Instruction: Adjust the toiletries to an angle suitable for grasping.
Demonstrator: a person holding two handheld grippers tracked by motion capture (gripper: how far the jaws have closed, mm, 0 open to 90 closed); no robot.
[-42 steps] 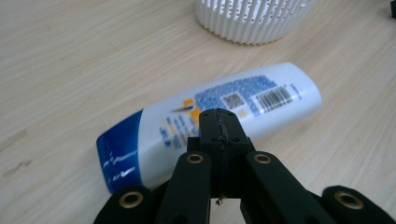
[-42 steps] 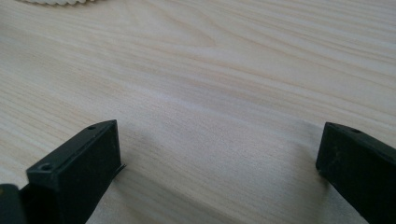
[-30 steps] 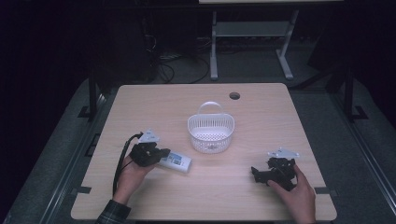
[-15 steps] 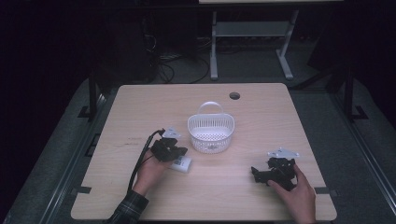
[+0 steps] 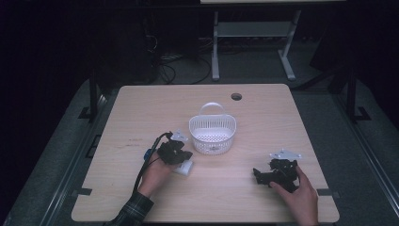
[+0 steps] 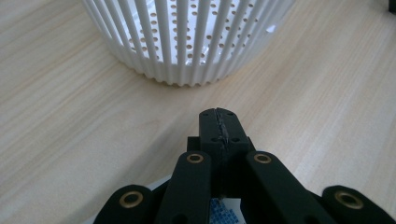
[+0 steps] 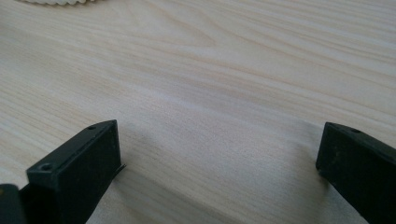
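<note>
On the table (image 5: 141,197), biggest thing first: the white basket (image 5: 212,134) sits mid-table w/ handle up, same spot as a sec ago. In the left gripper view its slatted wall (image 6: 187,42) now looms close ahead, base on the wood.

Left gripper (image 5: 175,154) has moved: a sec ago it was further out toward the left edge, now it's just beside the basket's near-left side, hand (image 5: 153,176) and checked sleeve trailing behind. Its jaws are pressed together at the tips in the left gripper view (image 6: 219,123), w/ what looks like a thin edge pinched between them; can't tell for sure. The small white packet (image 5: 184,167) w/ blue print lies under/just behind the gripper, and a white-and-blue bit (image 6: 224,210) peeks below the jaw links. It has travelled along w/ the gripper toward the basket, so prob. being carried or dragged, though the grip itself is hidden.

Right gripper (image 5: 275,173) hasn't shifted: rests near the table's right-front, well apart from the basket, jaws wide apart (image 7: 215,154) over bare wood, nothing between.

Meaning: packet is nearly at the basket but not in yet; the lift over the rim looks like the step left.
</note>
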